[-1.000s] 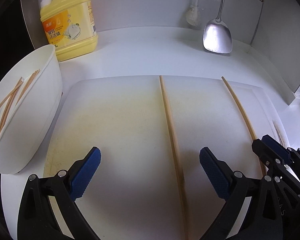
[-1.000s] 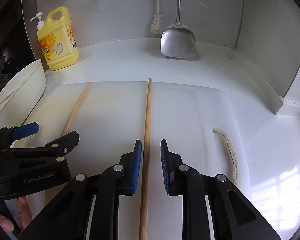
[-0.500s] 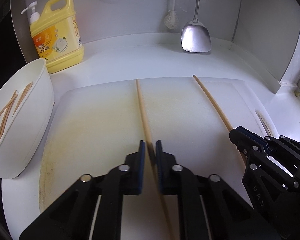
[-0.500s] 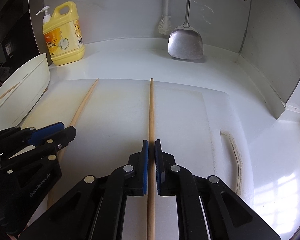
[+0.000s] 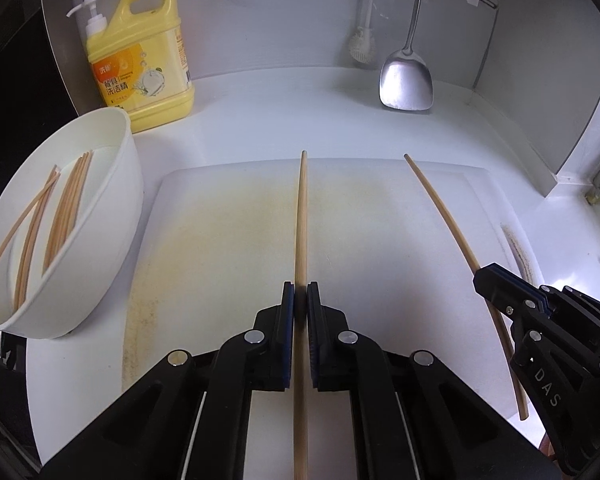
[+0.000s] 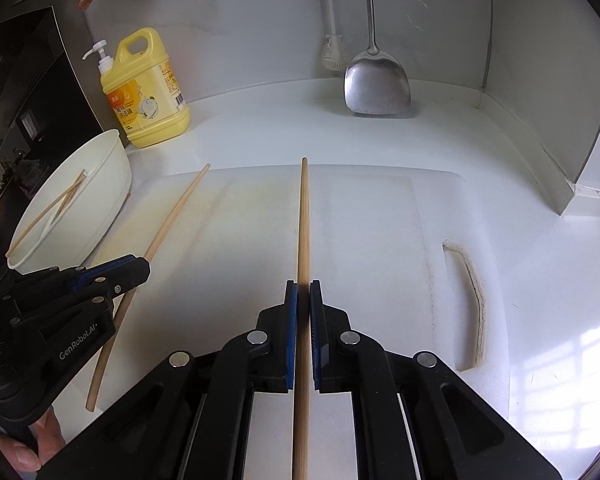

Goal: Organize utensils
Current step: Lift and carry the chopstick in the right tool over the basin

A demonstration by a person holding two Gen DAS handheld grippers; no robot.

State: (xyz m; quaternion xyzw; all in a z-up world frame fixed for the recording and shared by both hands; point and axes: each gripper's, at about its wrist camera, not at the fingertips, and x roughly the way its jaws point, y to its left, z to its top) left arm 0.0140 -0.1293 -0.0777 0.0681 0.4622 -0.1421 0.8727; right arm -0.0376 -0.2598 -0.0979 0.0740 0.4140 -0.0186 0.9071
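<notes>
From the left wrist camera, the left gripper (image 5: 298, 300) is clamped on a chopstick (image 5: 301, 216) that points away across the cutting board (image 5: 220, 240). The grip sits partway along the stick, so the long free end could swing or slip during a tilt toward the bowl (image 5: 112, 216), which stands just off the board's left edge and already holds several thin sticks. The chopstick is pale wood, slim, round and plain. The right gripper (image 5: 496, 280) works near the board's right edge.

From the right wrist camera, the right gripper (image 6: 303, 300) is pinched shut on a second chopstick (image 6: 303, 224), also lying lengthwise over the board. The two chopsticks run near each other, so crossing arms on the way to the bowl (image 6: 100, 184) could knock them together. This one looks equally smooth and straight.
</notes>
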